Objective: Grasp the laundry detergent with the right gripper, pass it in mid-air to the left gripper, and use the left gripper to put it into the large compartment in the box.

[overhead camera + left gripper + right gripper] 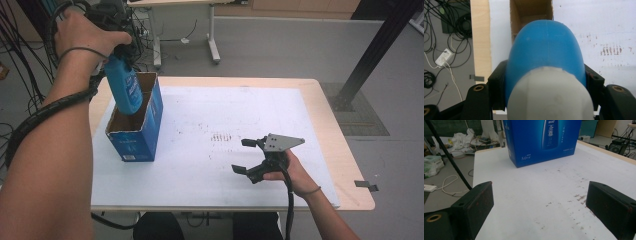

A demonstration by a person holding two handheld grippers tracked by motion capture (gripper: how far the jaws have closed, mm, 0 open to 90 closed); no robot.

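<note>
Blue bottle (545,52) clamped, blue box (541,140) reads "5.0"

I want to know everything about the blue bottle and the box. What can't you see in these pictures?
- Bottle: its bottom end, in the high view, is hidden inside the box.
- Bottle cap: blurred in the left gripper view, too close to the camera.
- Box floor: hidden by the bottle in the left gripper view.
- Box top: cut off by the upper edge in the right gripper view.
- Box lettering: too small to read.
</note>
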